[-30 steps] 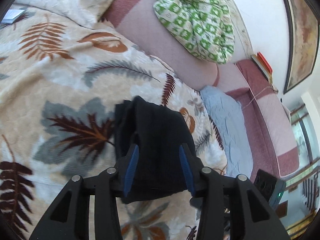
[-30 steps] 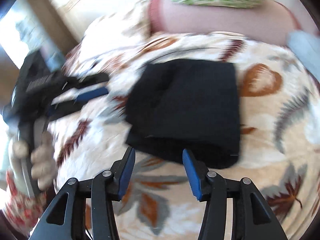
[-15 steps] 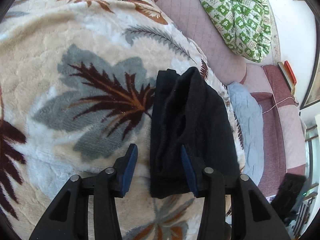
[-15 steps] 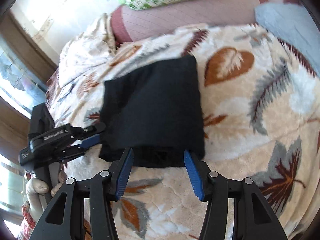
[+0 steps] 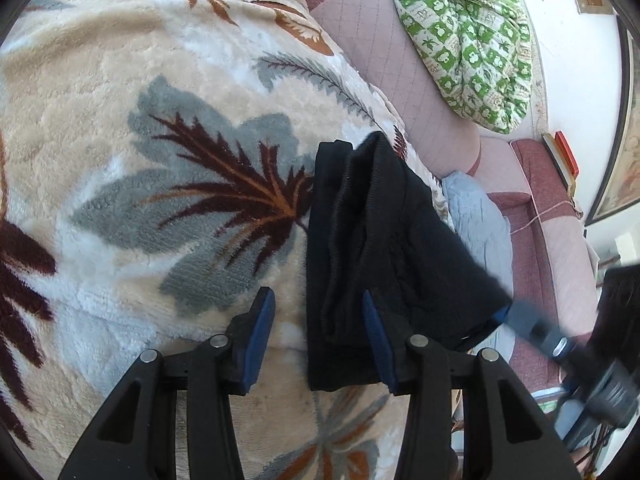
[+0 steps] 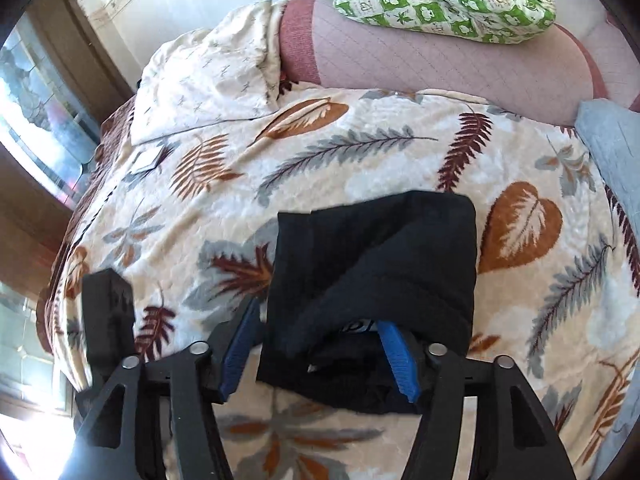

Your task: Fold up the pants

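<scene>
The black pants point(image 5: 380, 240) lie folded into a thick packet on the leaf-patterned blanket point(image 5: 120, 160). My left gripper point(image 5: 318, 340) hovers at the packet's near left edge. Its right finger lies on the cloth and its left pad point(image 5: 260, 336) is over bare blanket, so nothing is pinched. In the right wrist view the pants point(image 6: 400, 256) form a square with a loose top layer. My right gripper point(image 6: 316, 356) straddles their near edge with its jaws opening. Its right pad point(image 6: 398, 356) sits under the lifted top layer, and neither pad presses on cloth.
A pink sofa back point(image 5: 400, 72) carries a green patterned quilt point(image 5: 468, 48) behind the blanket. A light blue cloth point(image 5: 476, 216) lies right of the pants, a cream cover point(image 6: 212, 80) at the far left. Each view shows the other gripper, blurred: right point(image 5: 560, 344), left point(image 6: 108, 312).
The left gripper lowered and slid left off the pants, which had filled its jaws. The right gripper moved in to the packet's near edge and its jaws widened.
</scene>
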